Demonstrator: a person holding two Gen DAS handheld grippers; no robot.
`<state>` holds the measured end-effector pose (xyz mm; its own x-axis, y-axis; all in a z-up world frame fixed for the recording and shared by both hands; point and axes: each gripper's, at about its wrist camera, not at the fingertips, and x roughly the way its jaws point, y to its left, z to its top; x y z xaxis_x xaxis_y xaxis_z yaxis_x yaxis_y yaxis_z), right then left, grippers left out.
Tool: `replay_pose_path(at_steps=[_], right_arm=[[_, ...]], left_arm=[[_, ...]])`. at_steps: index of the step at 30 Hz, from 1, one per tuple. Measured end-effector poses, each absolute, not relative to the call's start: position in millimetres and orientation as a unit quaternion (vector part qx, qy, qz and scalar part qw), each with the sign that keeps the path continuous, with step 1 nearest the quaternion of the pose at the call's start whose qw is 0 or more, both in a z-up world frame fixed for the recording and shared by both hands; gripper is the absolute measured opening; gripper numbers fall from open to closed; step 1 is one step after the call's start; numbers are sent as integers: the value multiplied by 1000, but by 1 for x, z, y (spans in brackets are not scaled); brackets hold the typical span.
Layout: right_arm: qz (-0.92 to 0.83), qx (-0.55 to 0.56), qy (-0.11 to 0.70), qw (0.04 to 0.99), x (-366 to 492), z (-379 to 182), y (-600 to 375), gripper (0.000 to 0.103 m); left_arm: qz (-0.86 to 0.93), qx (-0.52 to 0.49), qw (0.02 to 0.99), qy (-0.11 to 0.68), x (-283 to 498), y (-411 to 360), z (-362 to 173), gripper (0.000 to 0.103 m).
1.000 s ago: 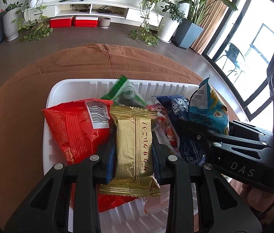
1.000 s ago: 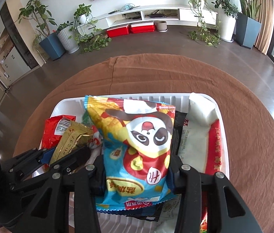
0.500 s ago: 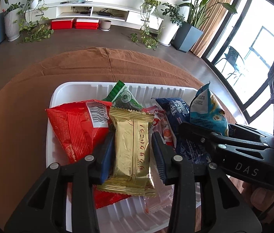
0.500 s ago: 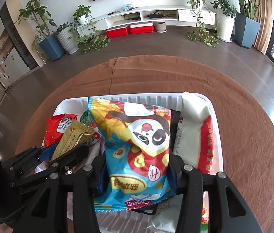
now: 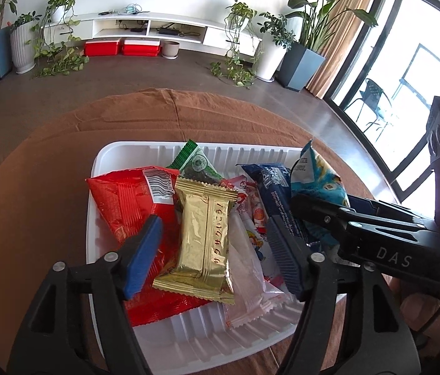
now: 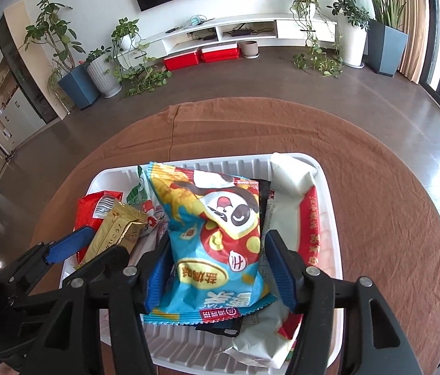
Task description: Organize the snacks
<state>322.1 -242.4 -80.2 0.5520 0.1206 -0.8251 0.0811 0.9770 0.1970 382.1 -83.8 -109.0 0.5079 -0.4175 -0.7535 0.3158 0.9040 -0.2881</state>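
A white ribbed tray (image 5: 101, 168) on a brown-clothed round table holds a pile of snack packets. A gold packet (image 5: 204, 237) lies flat on a red bag (image 5: 126, 206). My left gripper (image 5: 215, 253) straddles the gold packet. Its jaws are opening, and the blue pads (image 5: 145, 250) stand clear of the packet on both sides. In the right wrist view a blue panda chip bag (image 6: 216, 243) leans on the pile between the fingers of my right gripper (image 6: 218, 275). Those jaws are opening too, with the pads just off the bag's edges.
Also in the tray are a green packet (image 5: 195, 162), a dark blue packet (image 5: 273, 187), a pale wrapper (image 5: 244, 256) and a white bag with a red edge (image 6: 294, 206). The two grippers sit close side by side. Brown cloth (image 6: 391, 206) surrounds the tray.
The left jaws have spread off the gold packet, which now lies loose on the red bag. The right jaws have widened, and the panda bag has sagged back onto the pile.
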Motion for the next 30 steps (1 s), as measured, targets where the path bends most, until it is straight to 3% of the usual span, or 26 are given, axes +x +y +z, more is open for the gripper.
replay_pose_path(at_steps=[12,16,23,30], right_arm=[[26,119,453,883,311,-65,-239,69],[32,132,433,891,296,-52,-243,73],[19,82,303,949,228,-6,-240,101],[-10,17,165,986,155,43,-232,103]], left_arm=[[-208,-61,878,426,343,-69,-79,84],[-204,-49,889,406,321,-66,-60,103],[-184,-4,927,327,263,-65,-14,103],[-93,30,967,235,183,-62,39,103]])
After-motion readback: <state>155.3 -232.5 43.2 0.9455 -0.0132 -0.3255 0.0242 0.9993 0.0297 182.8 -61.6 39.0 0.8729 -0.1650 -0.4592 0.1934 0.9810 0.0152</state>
